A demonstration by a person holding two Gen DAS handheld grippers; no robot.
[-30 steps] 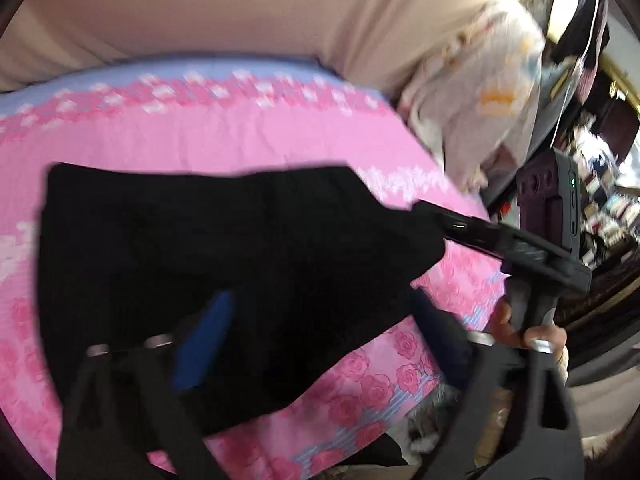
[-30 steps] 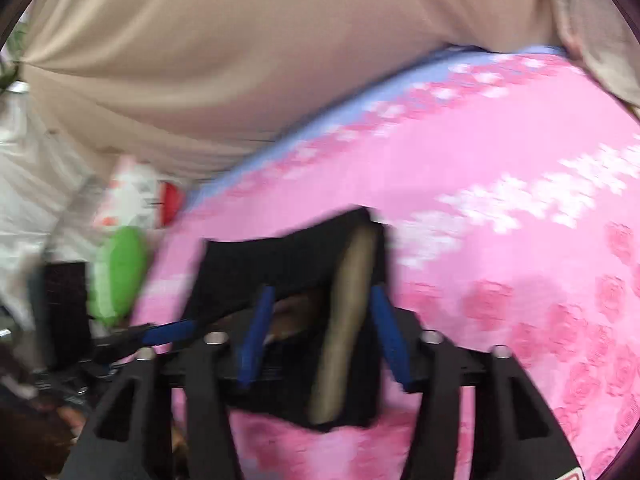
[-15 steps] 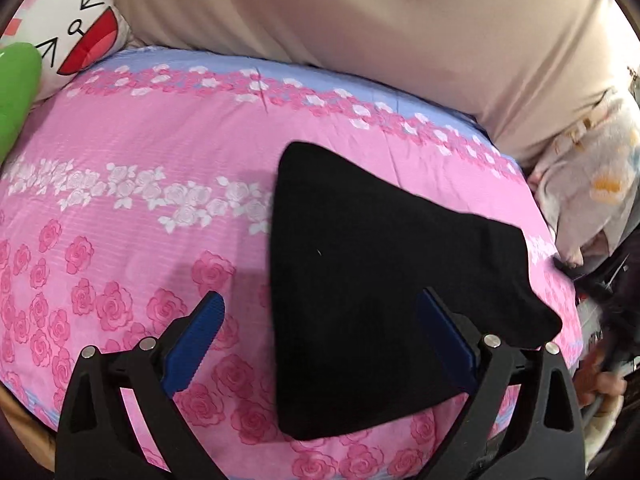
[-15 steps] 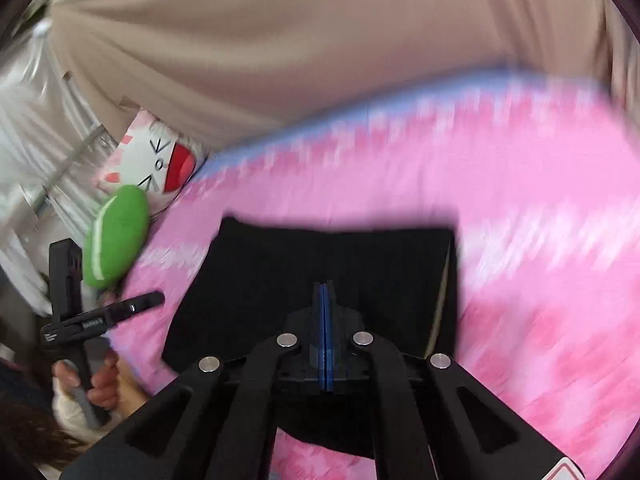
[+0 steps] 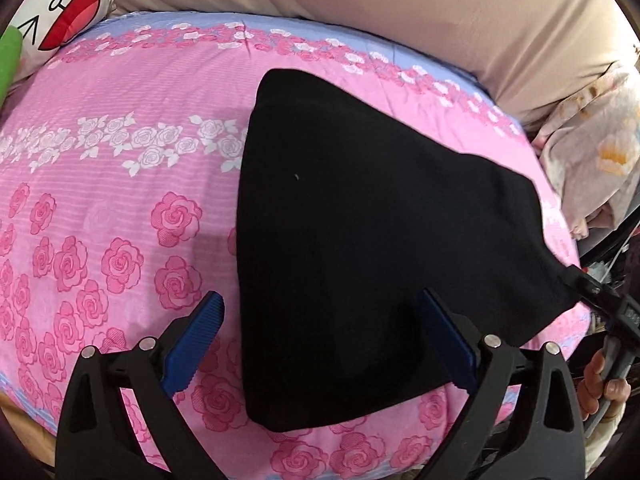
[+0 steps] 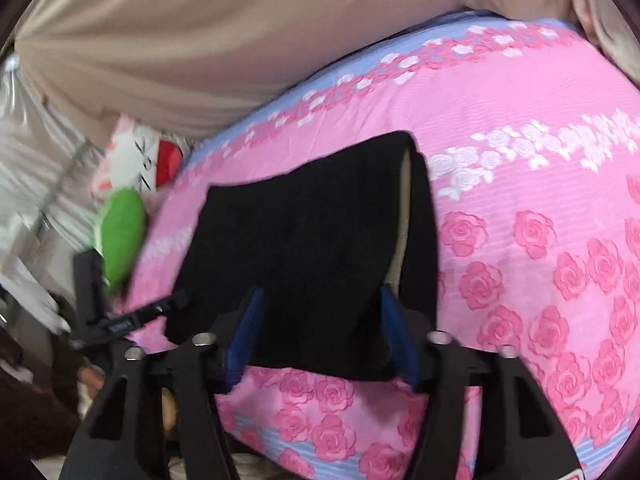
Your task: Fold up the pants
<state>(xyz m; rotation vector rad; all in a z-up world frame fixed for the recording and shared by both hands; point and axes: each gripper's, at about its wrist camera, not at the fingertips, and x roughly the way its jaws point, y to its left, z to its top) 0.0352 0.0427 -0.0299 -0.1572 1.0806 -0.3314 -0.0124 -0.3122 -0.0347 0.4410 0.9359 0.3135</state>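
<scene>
The right tongs [image 6: 320, 291] are just spreading apart over the near edge of the pants [image 6: 312, 220], gripping nothing. The left tongs [image 5: 320, 298] are gaping wide at lower centre. The pants are lying folded mid-frame on the pink bed [image 5: 120, 184], so this fold is looking finished.
</scene>
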